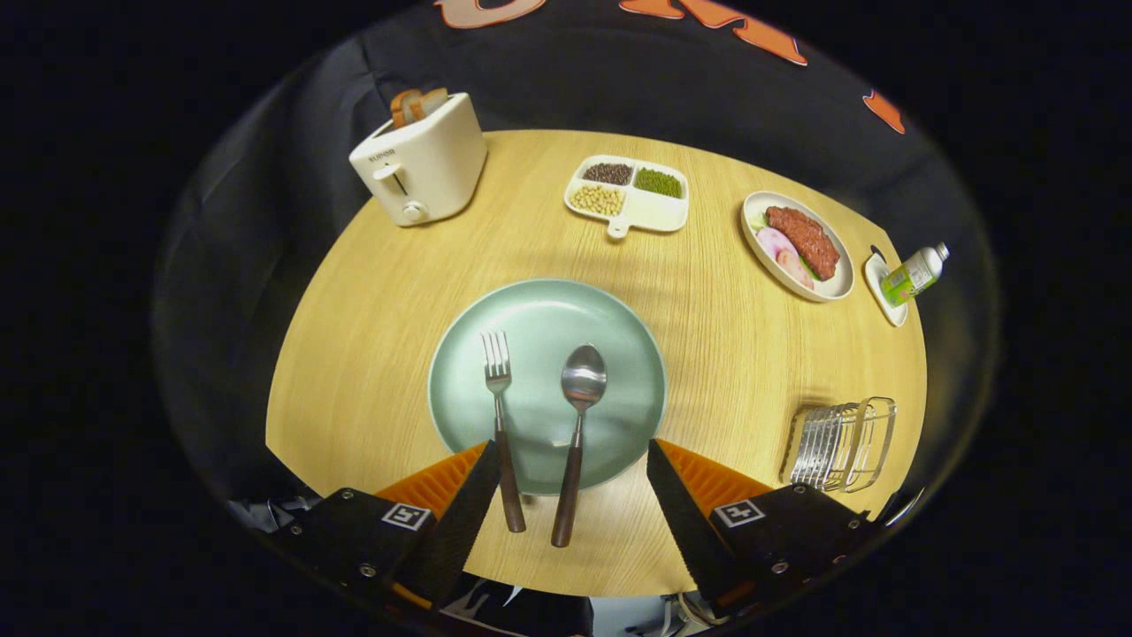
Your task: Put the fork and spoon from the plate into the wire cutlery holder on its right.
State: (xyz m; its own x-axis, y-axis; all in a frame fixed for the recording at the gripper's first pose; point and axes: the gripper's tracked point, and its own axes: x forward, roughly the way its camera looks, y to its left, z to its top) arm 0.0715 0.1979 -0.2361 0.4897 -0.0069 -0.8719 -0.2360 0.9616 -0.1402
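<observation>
Wood-grain tabletop (380, 372) fills the middle of the frame, round and pale. At the bottom of the frame the gripper (570, 464) hangs above its near edge with its fingers (469, 509) spread wide apart, holding nothing. Between them lie the dark handles of the fork (500, 425) and the spoon (577, 425), which run past the near rim of the plate (539, 310) onto the tabletop. The fork lies on the left, tines pointing away; the spoon lies just beside it on the right, bowl up, and the two do not touch. The plate is pale green and sits at the centre of the frame, just ahead of the fingers.

At the lower right of the frame, well apart from the plate, stands the wire cutlery holder (840, 442), near the tabletop's right edge and just beyond the right finger.

Farther back, at the right of the frame, an oval dish with meat and slices (799, 246) sits beside a small tray carrying a green bottle (914, 272) lying on its side. At upper centre is a white divided dish (630, 195) holding beans of several colours. At the upper left stands a cream toaster (423, 159) with bread in its slots.
</observation>
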